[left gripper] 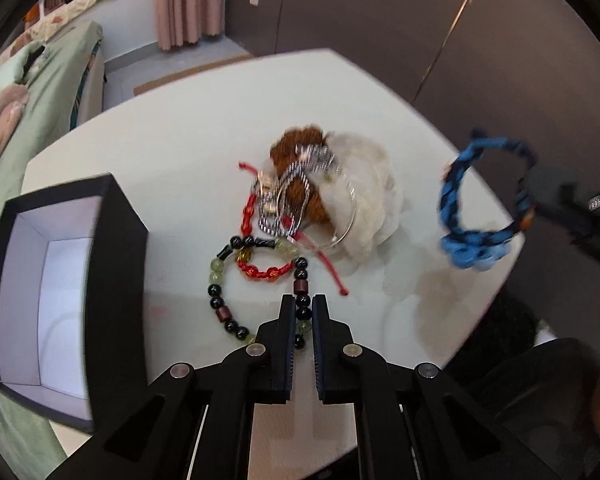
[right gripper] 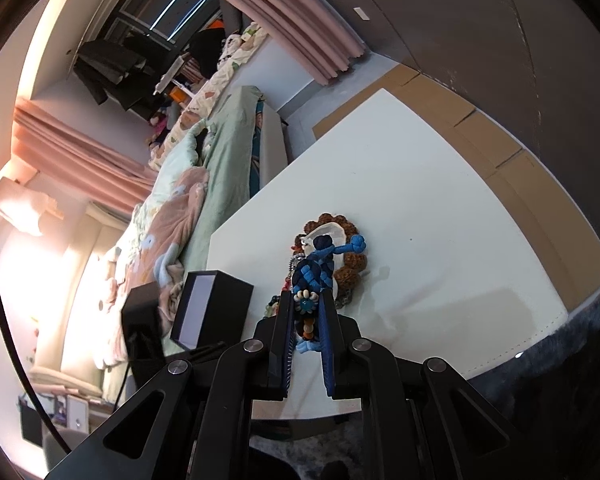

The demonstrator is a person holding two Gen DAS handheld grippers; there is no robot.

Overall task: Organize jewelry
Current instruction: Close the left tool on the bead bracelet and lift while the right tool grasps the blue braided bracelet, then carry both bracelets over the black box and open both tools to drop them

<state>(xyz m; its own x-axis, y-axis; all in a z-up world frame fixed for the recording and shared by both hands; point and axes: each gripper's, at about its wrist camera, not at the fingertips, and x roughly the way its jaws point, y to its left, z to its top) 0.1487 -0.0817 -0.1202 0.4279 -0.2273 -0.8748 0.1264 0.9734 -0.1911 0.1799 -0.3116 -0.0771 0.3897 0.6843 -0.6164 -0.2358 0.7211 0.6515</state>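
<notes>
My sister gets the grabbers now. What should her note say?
Right gripper: shut on the blue braided bracelet, lifted off the table.
Left gripper: closed around the beaded bracelet, which lies on the table.
Black box: open at the left; nothing visible inside.
Left: both bracelets, plus the red cord, silver pieces and fluffy scrunchies piled mid-table.

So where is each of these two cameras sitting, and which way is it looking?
Left wrist: rides the left gripper, looking down along its jaws at the beaded bracelet, the jewelry pile and the open black box.
Right wrist: rides the right gripper, looking across the white table toward a bed, jaws clamped on the blue braided bracelet.
Shared: box, table, blue bracelet.
</notes>
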